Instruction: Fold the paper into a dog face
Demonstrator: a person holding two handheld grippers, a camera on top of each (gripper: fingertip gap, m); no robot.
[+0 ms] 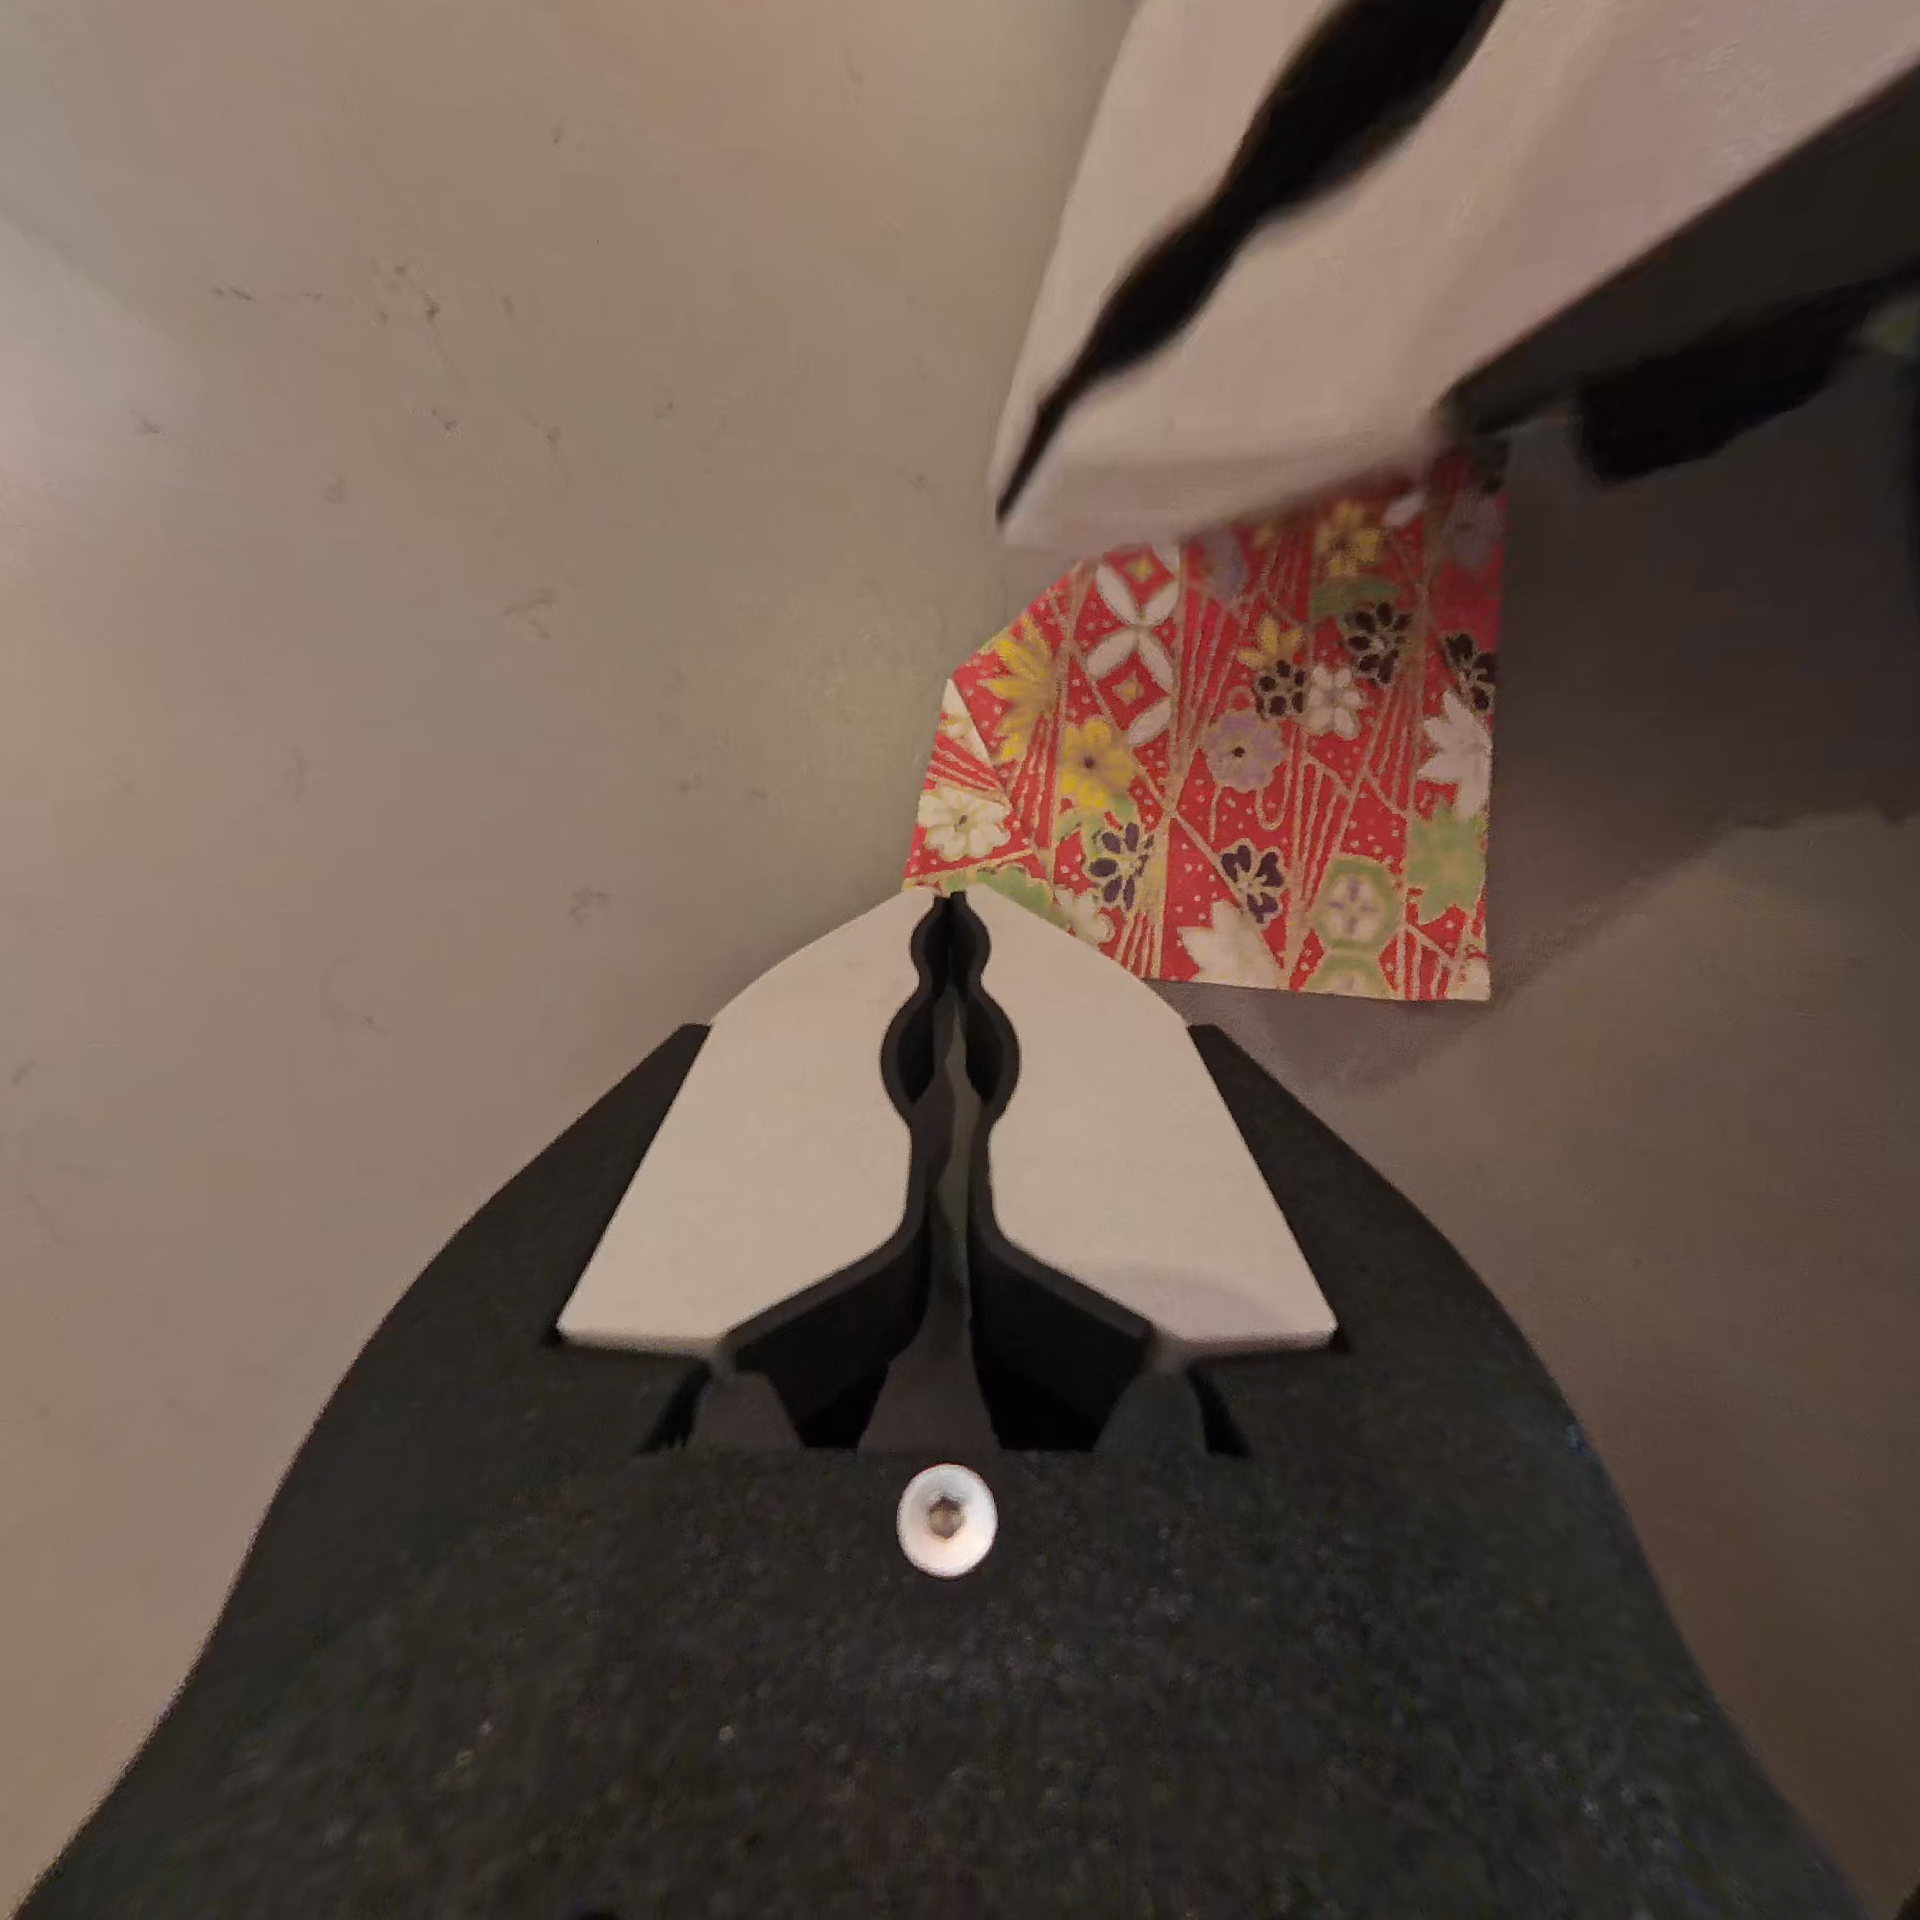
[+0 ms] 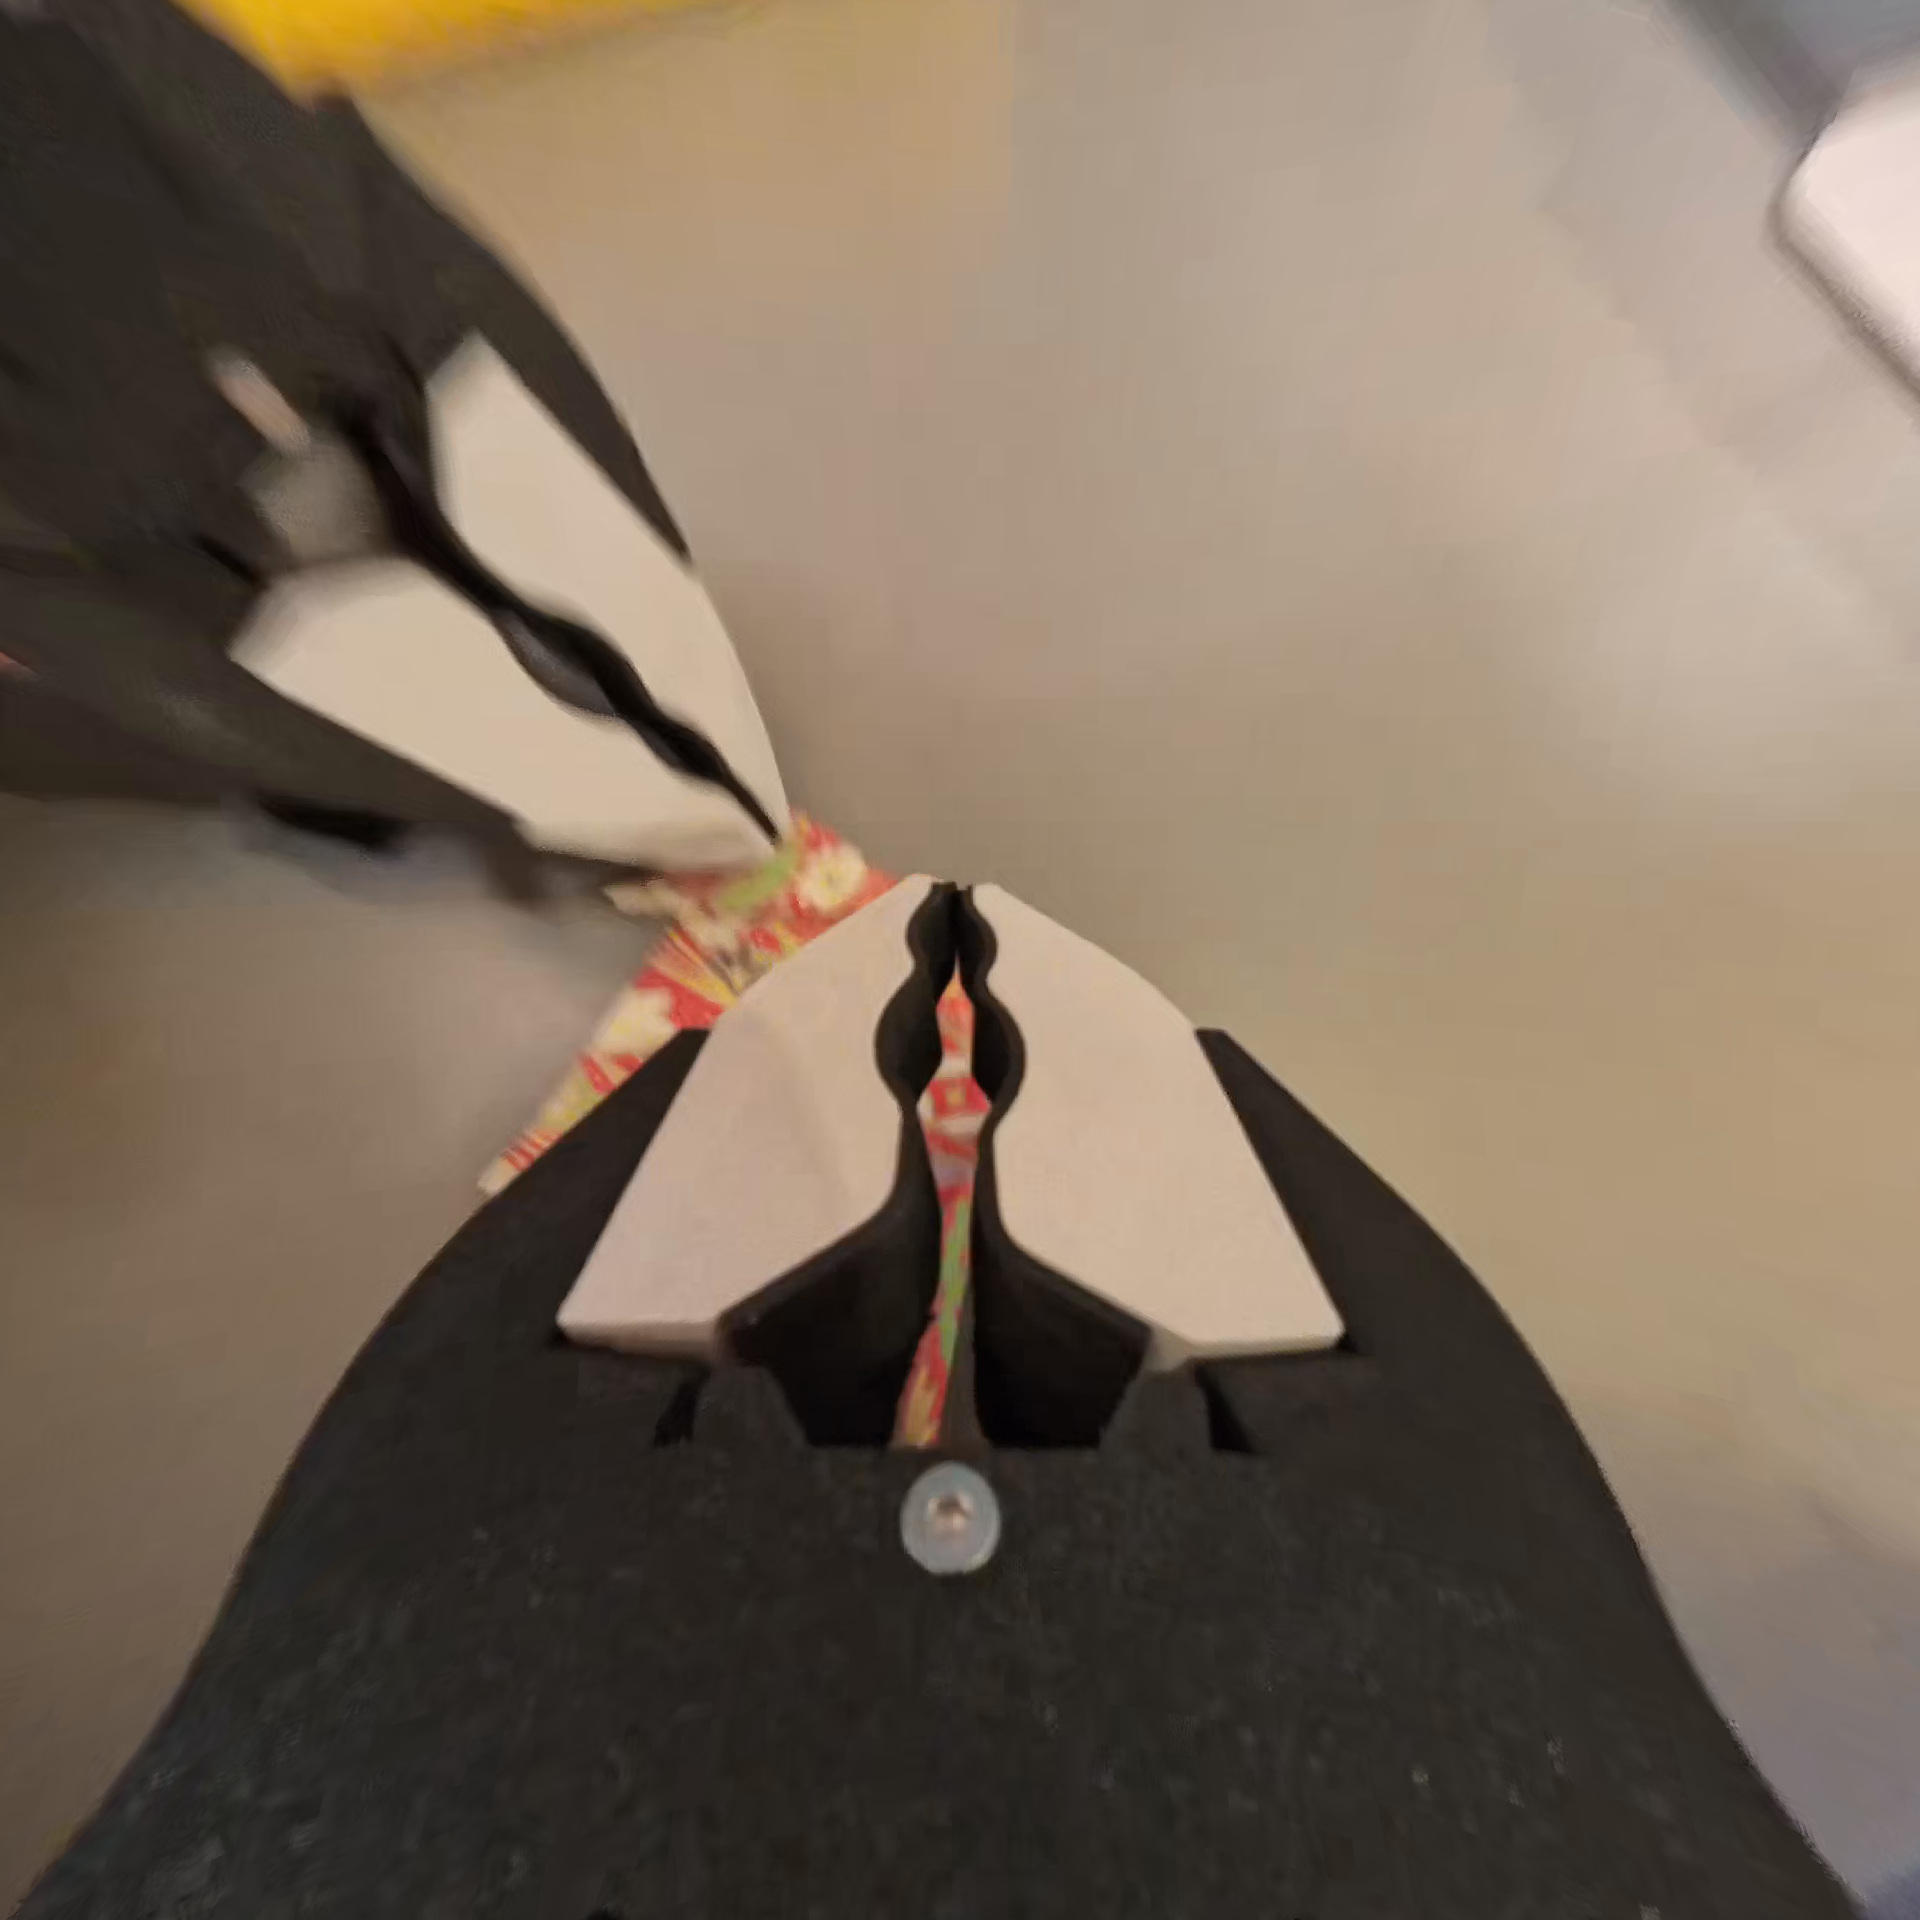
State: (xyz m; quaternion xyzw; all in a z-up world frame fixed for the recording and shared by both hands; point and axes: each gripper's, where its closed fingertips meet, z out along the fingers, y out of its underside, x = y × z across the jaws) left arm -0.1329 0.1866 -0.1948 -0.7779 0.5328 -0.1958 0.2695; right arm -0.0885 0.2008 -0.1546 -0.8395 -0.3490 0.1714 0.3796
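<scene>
The paper is red with a flower pattern and lies folded on the beige table. My left gripper is shut, with its tips pinching the paper's near-left corner. In the right wrist view it comes in from the left and meets the paper at that corner. My right gripper is shut and lies over the paper, which shows through the slit between its fingers. In the left wrist view it reaches in from the upper right and covers the paper's far part.
A blurred yellow thing sits at the far edge of the table. A white flat object lies at the far right. The table is bare beige around the paper. There is about 6 centimetres between the tips of the two grippers.
</scene>
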